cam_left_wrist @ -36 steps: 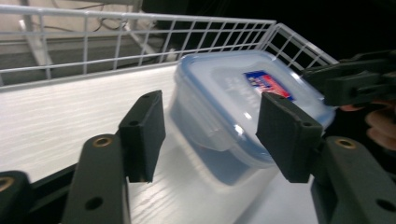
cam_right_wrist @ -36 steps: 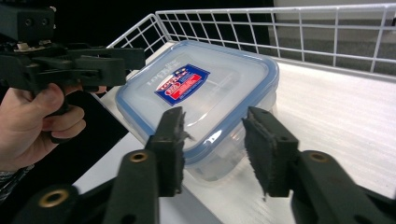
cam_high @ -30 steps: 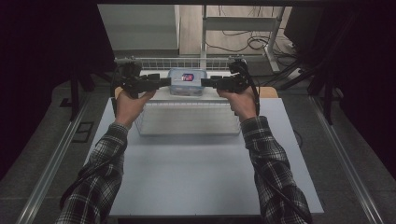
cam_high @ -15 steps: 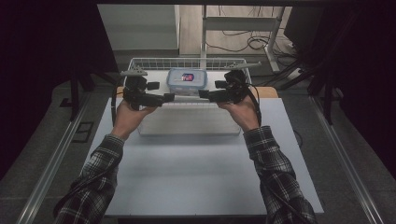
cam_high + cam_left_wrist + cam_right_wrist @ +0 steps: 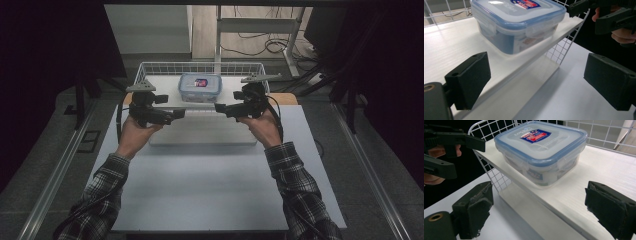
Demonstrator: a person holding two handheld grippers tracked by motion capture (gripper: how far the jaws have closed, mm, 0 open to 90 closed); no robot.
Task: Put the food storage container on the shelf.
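Both grippers spread wide, nothing between the pads; jaws have just been opening. Left gripper [image 5: 181, 113] points toward 3 o'clock, right gripper [image 5: 219, 107] toward 9, tips facing each other across the front edge of my white shelf board [image 5: 170, 87].

Food container [image 5: 200, 87] sits at 12 o'clock on that board inside the wire basket [image 5: 150, 66], lid up, clips shut, blue rim. Near-square footprint, so long axis unclear. Lid label [image 5: 535, 135] is red and blue; its lettering is too blurred to read.
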